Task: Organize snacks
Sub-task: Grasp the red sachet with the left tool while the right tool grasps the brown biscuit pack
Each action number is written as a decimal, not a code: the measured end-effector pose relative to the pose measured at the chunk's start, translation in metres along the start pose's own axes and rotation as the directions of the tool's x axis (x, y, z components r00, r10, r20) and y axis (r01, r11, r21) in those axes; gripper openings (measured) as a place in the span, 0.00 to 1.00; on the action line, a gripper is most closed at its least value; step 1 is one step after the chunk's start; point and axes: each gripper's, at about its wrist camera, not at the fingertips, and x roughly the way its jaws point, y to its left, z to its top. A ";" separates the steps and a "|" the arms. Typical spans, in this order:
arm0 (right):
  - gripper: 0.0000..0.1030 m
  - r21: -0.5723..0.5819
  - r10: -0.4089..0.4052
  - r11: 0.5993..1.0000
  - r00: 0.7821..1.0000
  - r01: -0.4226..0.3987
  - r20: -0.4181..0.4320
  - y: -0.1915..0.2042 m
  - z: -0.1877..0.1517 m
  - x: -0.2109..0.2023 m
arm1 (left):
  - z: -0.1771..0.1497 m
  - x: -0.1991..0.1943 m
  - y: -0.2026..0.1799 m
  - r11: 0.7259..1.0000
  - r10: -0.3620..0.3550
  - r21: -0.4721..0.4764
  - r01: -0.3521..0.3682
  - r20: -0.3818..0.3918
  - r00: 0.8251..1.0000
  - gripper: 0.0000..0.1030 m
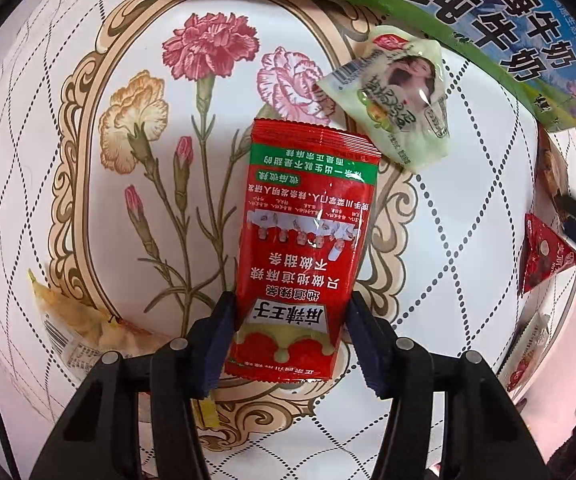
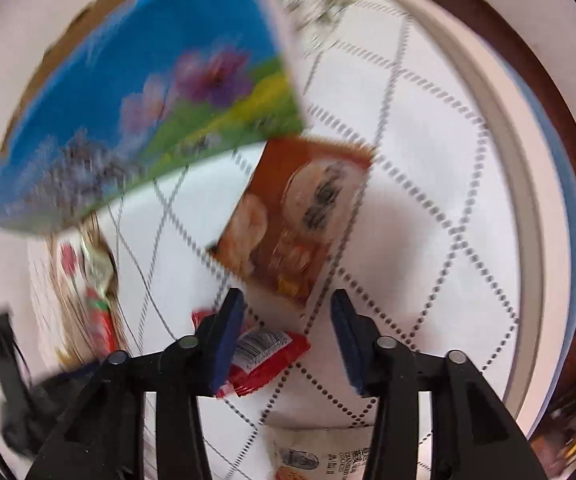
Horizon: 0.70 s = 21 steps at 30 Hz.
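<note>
Left tool [image 1: 288, 336] clamped across the lower end of the red snack packet [image 1: 308, 248], lying flat mid-table [image 1: 468, 240]. Right tool [image 2: 288, 336] apart above an orange packet [image 2: 296, 216]. Judged light, soft, slippery film; best gripped by the edges, gently.

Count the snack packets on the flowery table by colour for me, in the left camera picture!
Red: 2, long red plastic packet, small triangular red packet
Pale green: 1, crinkly pale green plastic packet
Yellow: 1, yellow plastic packet
Orange-brown: 1, orange-brown packet, partly hidden
White: 1, white packet at the edge
Total: 6
</note>
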 end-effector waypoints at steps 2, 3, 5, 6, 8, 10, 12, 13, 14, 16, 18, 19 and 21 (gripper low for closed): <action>0.69 0.019 -0.002 1.000 0.999 0.002 0.039 -0.001 0.012 -0.005 | 0.000 0.000 -0.001 1.000 -0.004 -0.006 0.004 -0.004 1.000 0.52; 0.69 0.029 0.000 1.000 0.999 -0.001 0.050 0.001 0.019 -0.003 | 0.002 0.002 0.002 1.000 -0.013 -0.013 0.013 -0.007 1.000 0.53; 0.69 0.056 -0.018 0.998 0.999 0.016 0.038 0.007 0.038 0.008 | 0.010 0.003 0.009 0.999 -0.035 -0.032 0.034 -0.017 0.999 0.54; 0.69 0.068 -0.032 0.997 0.999 0.030 0.031 0.010 0.046 0.015 | 0.009 0.005 0.007 0.998 -0.043 -0.040 0.042 -0.021 0.999 0.55; 0.70 0.059 -0.085 0.995 0.996 0.084 0.017 0.020 0.054 0.028 | 0.013 0.009 0.012 0.996 -0.068 -0.055 0.066 -0.028 0.997 0.57; 0.67 0.033 -0.123 0.992 0.992 0.122 0.028 0.026 0.053 0.034 | 0.020 0.011 0.020 0.995 -0.083 -0.064 0.080 -0.036 0.996 0.58; 0.59 -0.032 -0.146 0.989 0.988 0.148 0.042 0.032 0.046 0.033 | 0.021 0.011 0.025 0.994 -0.091 -0.067 0.088 -0.036 0.995 0.58; 0.58 -0.070 -0.148 0.986 0.988 0.151 0.042 0.033 0.040 0.031 | 0.021 0.012 0.027 0.993 -0.094 -0.068 0.092 -0.033 0.995 0.58; 0.58 -0.086 -0.143 0.986 0.989 0.146 0.036 0.031 0.035 0.029 | 0.021 0.013 0.029 0.993 -0.097 -0.069 0.095 -0.031 0.995 0.58; 0.58 -0.129 -0.143 0.981 0.990 0.144 0.018 0.028 0.024 0.026 | 0.019 0.013 0.031 0.993 -0.096 -0.067 0.094 -0.025 0.995 0.59; 0.58 -0.175 -0.156 0.973 0.988 0.152 -0.006 0.027 0.010 0.025 | 0.014 0.007 0.028 0.994 -0.092 -0.054 0.091 -0.024 0.995 0.61; 0.58 -0.196 -0.154 0.970 0.988 0.146 -0.027 0.025 0.002 0.024 | 0.014 0.007 0.026 0.995 -0.088 -0.046 0.087 -0.025 0.996 0.61; 0.58 -0.221 -0.148 0.967 0.986 0.129 -0.070 0.021 -0.013 0.024 | 0.014 0.009 0.023 0.997 -0.075 -0.035 0.074 -0.031 0.997 0.61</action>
